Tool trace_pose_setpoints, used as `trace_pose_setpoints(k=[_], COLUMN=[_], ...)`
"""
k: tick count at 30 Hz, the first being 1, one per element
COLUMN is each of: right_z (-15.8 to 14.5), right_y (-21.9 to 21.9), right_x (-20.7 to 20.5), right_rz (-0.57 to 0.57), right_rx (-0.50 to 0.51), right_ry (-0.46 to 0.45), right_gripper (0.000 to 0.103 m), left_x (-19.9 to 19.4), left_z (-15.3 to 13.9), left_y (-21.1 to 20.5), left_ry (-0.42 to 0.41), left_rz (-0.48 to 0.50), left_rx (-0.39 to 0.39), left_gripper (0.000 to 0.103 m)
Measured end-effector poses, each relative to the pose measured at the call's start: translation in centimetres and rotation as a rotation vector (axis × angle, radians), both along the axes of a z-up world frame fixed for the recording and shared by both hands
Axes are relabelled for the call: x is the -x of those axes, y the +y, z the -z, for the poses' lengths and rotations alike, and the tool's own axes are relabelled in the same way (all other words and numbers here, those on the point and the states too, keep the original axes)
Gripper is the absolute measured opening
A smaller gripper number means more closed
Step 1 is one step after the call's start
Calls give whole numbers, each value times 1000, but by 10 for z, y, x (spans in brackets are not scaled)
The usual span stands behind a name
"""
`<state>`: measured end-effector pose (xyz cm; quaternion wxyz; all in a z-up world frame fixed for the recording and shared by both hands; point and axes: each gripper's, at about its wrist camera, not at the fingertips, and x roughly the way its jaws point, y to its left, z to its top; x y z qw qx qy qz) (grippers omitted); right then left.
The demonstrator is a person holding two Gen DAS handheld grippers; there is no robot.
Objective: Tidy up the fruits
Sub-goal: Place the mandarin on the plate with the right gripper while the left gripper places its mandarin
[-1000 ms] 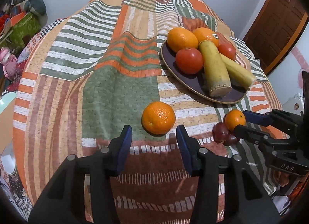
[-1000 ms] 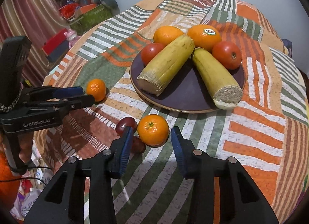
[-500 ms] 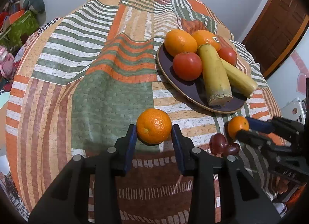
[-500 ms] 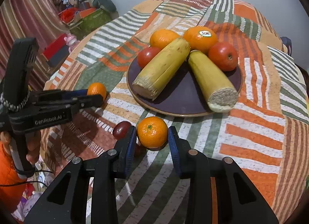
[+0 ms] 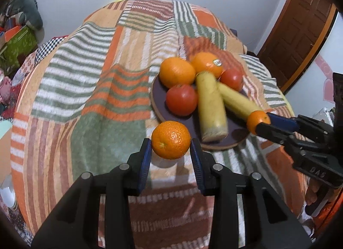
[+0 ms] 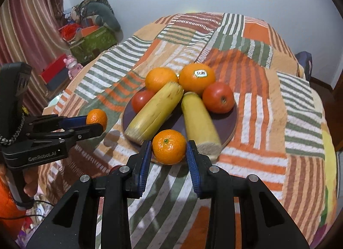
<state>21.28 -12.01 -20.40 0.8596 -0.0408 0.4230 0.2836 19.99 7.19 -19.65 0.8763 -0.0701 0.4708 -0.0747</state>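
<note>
Each gripper pinches a mandarin: the left gripper (image 5: 170,154) holds its mandarin (image 5: 170,139) at frame centre, the plate (image 5: 157,101) just above-right; the right gripper's (image 6: 168,159) mandarin (image 6: 169,146) overlaps the plate's lower rim.

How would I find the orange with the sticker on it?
Look at the round dark purple plate on the striped patchwork cloth. At its far edge sit two big oranges side by side. Yours is the right-hand big orange, the only fruit wearing a small white sticker.
</note>
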Motion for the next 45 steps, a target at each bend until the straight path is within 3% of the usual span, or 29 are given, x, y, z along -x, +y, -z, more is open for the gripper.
trace_pose_setpoints(k=[28,34,45], right_z=[14,12,2], right_y=[20,21,15], right_x=[-21,-21,-7], right_rz=[-54,-65,-58], right_rx=[26,6,17], right_ry=[-20,6,-15], right_gripper=[31,44,45], left_x=[-39,-40,-19], left_z=[19,19,3], left_y=[-11,-8,-3], left_ry=[37,46,16], left_rz=[34,11,15], left_rx=[14,4,-1], left_gripper=[36,48,48])
